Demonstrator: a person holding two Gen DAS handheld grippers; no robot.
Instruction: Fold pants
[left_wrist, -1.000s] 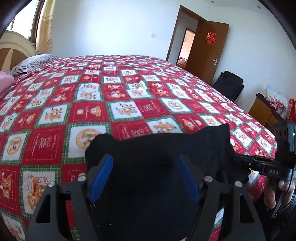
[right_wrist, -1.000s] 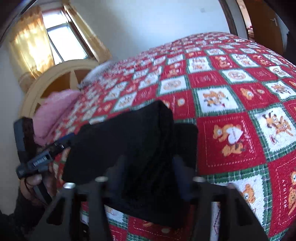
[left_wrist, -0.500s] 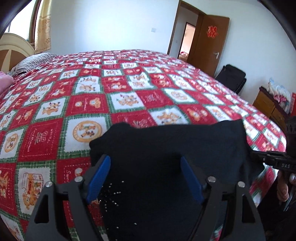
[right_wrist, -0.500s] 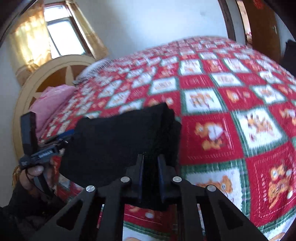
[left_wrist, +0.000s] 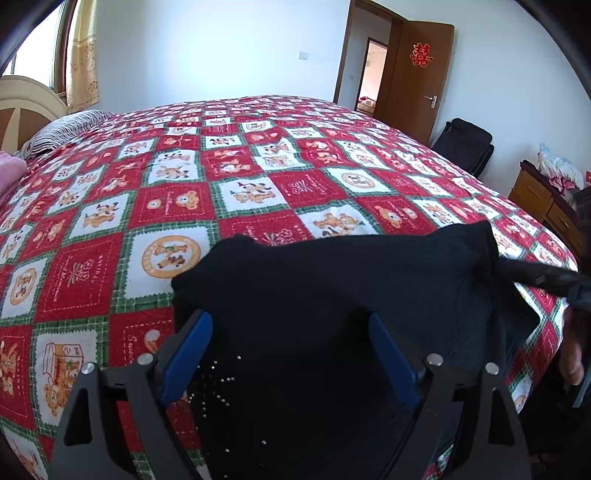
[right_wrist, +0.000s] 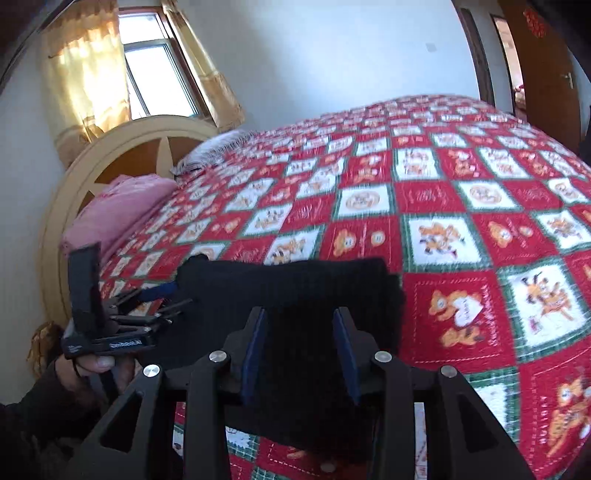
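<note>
Left hand-held gripper (left_wrist: 291, 354) released, blue pads (left_wrist: 188, 354) spread wide over the black pants (left_wrist: 332, 295), gripping nothing; right hand-held gripper (right_wrist: 300, 347) also released, jaws apart with cloth lying between them, not pinched as far as the blurred view shows; pants sit in a folded bundle at the near edge of the bed (left_wrist: 258, 166), on the red checked quilt (right_wrist: 461, 221), part of the bundle hanging over the edge; step in hand looks like a fold just laid down and let go; next move probably calls for smoothing the bundle or taking fresh corners for one more fold; pink blanket (right_wrist: 118, 210) and striped pillow (left_wrist: 66, 127) well apart at the headboard.
</note>
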